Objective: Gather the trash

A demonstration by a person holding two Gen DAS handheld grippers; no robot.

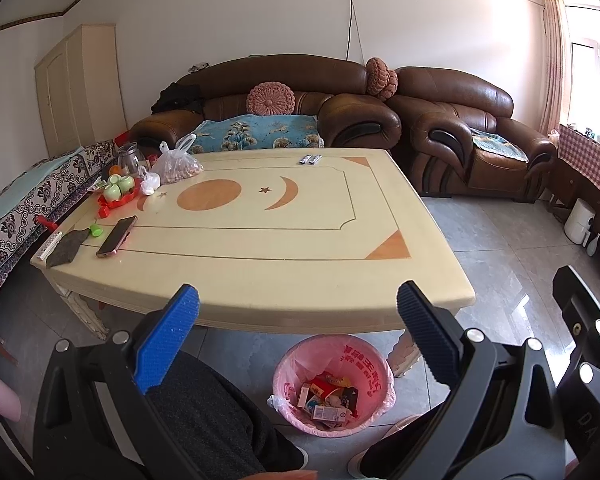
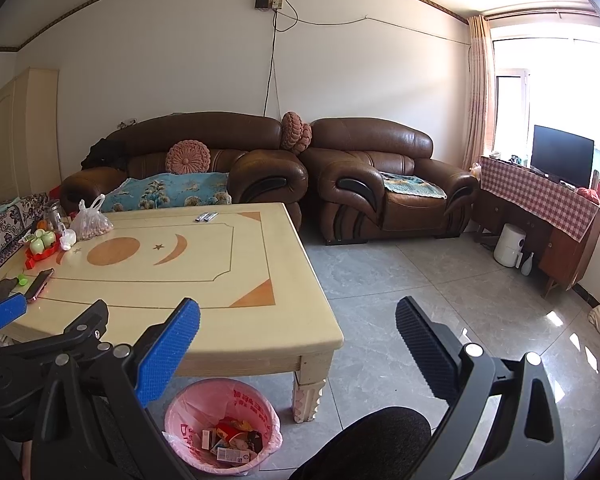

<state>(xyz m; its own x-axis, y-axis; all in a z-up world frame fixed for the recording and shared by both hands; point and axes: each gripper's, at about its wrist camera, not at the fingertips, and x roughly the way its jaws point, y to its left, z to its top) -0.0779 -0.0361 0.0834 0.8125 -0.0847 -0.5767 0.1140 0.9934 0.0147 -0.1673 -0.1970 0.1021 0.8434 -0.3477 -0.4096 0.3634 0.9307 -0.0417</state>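
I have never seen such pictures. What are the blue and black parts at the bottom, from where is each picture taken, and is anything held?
They are two hand-held grippers, each with a camera looking along its fingers. One picture comes from the left gripper, the other from the right gripper. Both are open and hold nothing. On the cream low table lie a pink phone, a clear plastic bag and two small silver wrappers. On the floor stands a pink-lined trash bin with packaging inside.

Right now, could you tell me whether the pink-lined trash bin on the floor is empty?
No, the trash bin already holds several wrappers and small boxes, visible from above in the left wrist view.
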